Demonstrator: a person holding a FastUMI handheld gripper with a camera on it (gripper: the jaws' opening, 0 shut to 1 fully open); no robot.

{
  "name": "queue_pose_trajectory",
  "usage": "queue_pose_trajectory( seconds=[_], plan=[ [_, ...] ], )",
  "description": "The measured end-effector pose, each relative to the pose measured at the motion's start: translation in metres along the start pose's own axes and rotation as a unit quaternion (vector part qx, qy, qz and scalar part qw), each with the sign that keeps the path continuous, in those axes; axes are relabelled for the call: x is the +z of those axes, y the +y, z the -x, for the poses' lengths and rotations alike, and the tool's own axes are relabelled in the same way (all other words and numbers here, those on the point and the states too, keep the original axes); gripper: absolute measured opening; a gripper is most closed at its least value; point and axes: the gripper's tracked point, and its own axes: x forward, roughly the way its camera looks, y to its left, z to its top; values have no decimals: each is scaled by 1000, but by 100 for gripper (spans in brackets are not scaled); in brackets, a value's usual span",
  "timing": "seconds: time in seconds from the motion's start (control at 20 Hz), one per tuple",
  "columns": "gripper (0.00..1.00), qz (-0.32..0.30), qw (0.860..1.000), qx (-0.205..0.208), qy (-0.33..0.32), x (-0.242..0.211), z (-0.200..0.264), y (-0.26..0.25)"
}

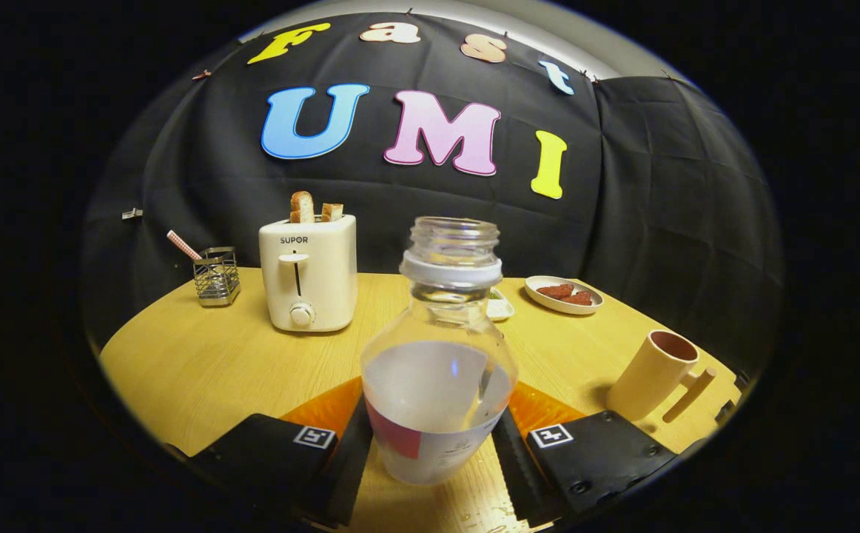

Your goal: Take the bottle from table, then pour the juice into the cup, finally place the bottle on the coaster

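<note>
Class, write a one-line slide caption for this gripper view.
Gripper fingers flank an uncapped bottle over an orange coaster; cup waits beside.

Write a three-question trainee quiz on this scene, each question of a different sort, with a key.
1. True or false: the bottle has its cap on.
2. What sticks out of the toaster? A) bread slices B) a spoon C) nothing
3. Fill in: the gripper has the bottle ____ its two fingers.

Key:
1. False; the neck is open.
2. A.
3. Between; both fingers press its sides. The mug stands apart from the bottle, on the table.
</note>
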Motion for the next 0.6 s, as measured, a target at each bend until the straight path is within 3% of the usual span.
queue_pose_trajectory(
  seconds=[0.3, 0.6],
  plan=[
    [73, -22, 1000, 19, 9, 6, 11, -9],
    [72, -100, 993, 55, 11, 48, 27, -23]
  ],
)
